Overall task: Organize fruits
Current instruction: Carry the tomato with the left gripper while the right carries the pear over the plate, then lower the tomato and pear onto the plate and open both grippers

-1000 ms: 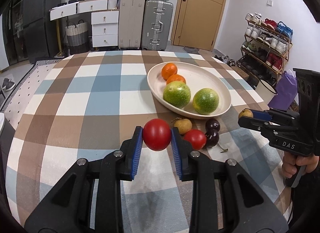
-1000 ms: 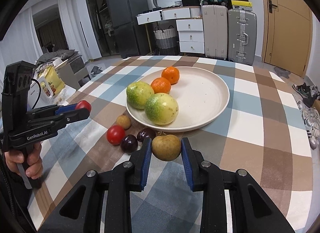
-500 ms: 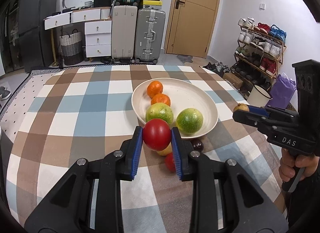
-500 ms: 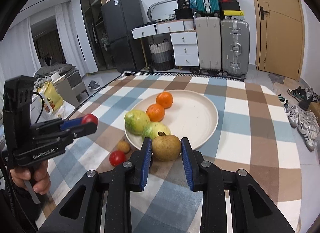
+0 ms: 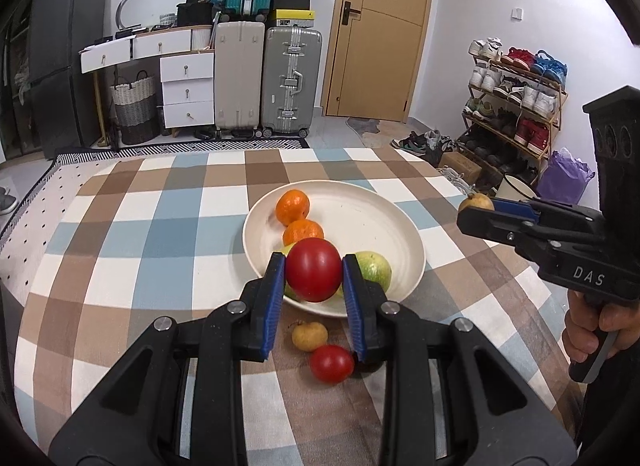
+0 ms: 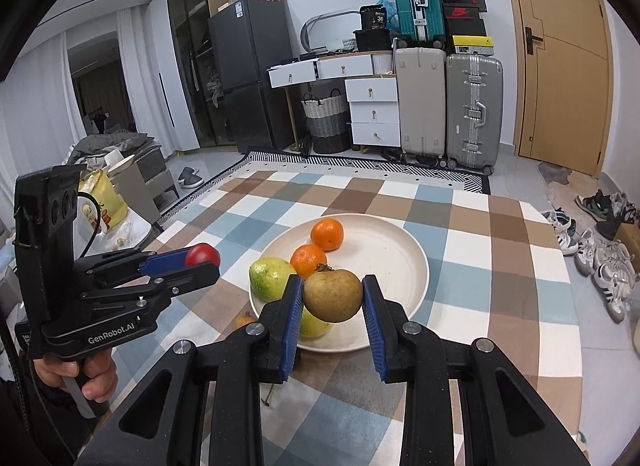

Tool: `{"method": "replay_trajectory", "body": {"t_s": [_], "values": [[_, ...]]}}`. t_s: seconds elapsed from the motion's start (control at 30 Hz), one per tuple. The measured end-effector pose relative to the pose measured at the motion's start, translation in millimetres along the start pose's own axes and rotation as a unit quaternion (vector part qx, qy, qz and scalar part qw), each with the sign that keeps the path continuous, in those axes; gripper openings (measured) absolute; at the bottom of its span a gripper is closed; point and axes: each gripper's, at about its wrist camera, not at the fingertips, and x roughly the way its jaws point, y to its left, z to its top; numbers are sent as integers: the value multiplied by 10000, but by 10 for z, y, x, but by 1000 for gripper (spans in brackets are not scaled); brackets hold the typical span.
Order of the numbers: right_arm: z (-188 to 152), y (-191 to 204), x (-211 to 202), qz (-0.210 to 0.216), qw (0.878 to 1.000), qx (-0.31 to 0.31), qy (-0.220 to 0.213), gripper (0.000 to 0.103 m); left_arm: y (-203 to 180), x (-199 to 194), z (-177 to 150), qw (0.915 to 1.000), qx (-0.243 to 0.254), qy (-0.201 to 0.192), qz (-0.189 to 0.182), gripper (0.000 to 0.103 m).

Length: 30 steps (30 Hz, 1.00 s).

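Note:
My left gripper (image 5: pixel 313 280) is shut on a red round fruit (image 5: pixel 313 269), held in the air over the near rim of the cream plate (image 5: pixel 372 221). My right gripper (image 6: pixel 332 304) is shut on a brown round fruit (image 6: pixel 333 295), also raised over the plate's (image 6: pixel 394 254) near edge. On the plate lie two oranges (image 5: pixel 293 206) (image 6: pixel 327 234) and two green fruits (image 5: pixel 374 270) (image 6: pixel 267 278). A small yellow-brown fruit (image 5: pixel 309 335) and a red fruit (image 5: pixel 332 362) rest on the checked tablecloth in front of the plate. Each gripper shows in the other's view, with a hand (image 5: pixel 596 330) on its handle.
The checked tablecloth (image 5: pixel 168 234) covers the table, whose far edge meets a patterned rug. Suitcases (image 5: pixel 290 79), white drawers and a woven basket stand at the back wall. A shoe rack (image 5: pixel 516 105) is at the right, a dark fridge (image 6: pixel 248 73) at the left.
Both grippers have risen with their fruits still gripped. The plate and the loose fruits now sit lower and smaller in both views; the dark fruits are hidden behind the left fingers.

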Motion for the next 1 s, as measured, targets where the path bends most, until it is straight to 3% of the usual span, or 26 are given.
{"method": "replay_trajectory", "body": {"t_s": [0.6, 1.0], "values": [[253, -168, 210, -41, 9994, 337, 17, 30, -172, 355, 359, 9998, 207, 71, -25, 26], [63, -365, 557, -195, 9970, 661, 359, 30, -185, 700, 331, 9993, 245, 277, -35, 26]]}}
